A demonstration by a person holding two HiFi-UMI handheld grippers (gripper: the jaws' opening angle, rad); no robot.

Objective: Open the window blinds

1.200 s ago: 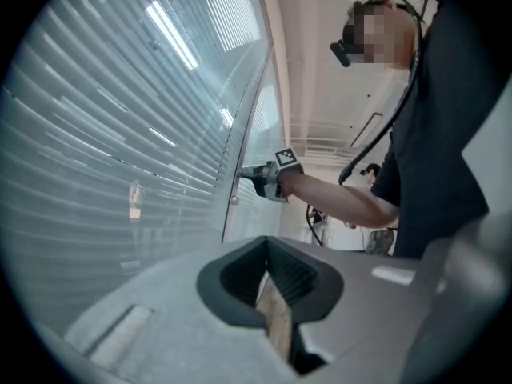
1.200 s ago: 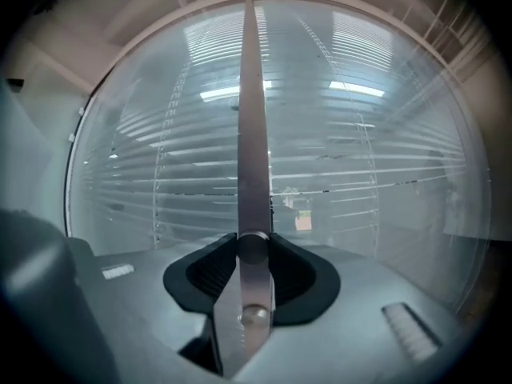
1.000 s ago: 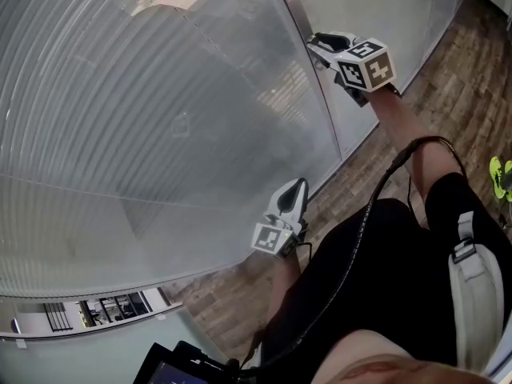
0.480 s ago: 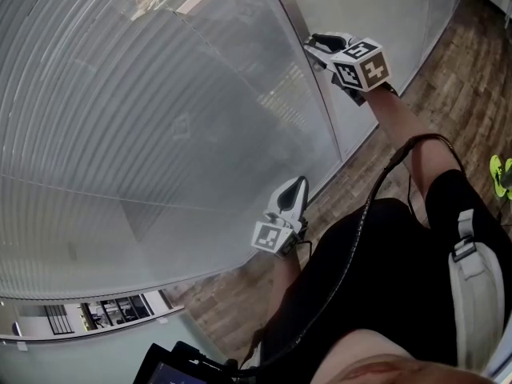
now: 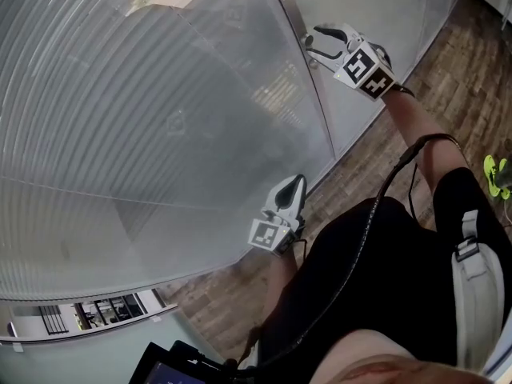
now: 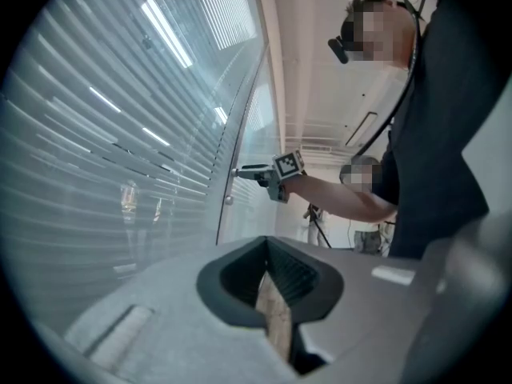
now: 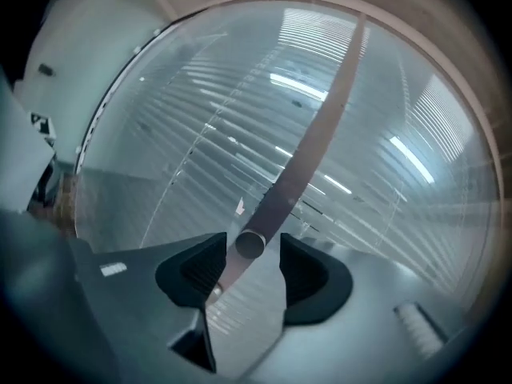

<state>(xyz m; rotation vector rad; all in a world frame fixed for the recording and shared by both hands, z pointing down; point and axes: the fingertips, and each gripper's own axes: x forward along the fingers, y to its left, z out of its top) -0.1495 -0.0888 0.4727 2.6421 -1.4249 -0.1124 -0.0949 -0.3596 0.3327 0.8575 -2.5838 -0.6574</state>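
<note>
Grey slatted blinds hang behind the glass of a tall partition, slats tilted nearly flat. A narrow metal post divides the panes. My right gripper is held up at this post. In the right gripper view a small round knob on the post sits between its pads with a slim gap on each side; the jaws have just been opening and stand open. My left gripper hangs lower, near the glass, shut with nothing in it.
Wooden floor runs along the foot of the partition. A dark screen device shows at the bottom edge, a green object at the right edge. A black cable runs down my right arm.
The right gripper has rolled at the post, its marker cube turned, and its jaws now stand wider apart around the knob. The left gripper has not moved.
</note>
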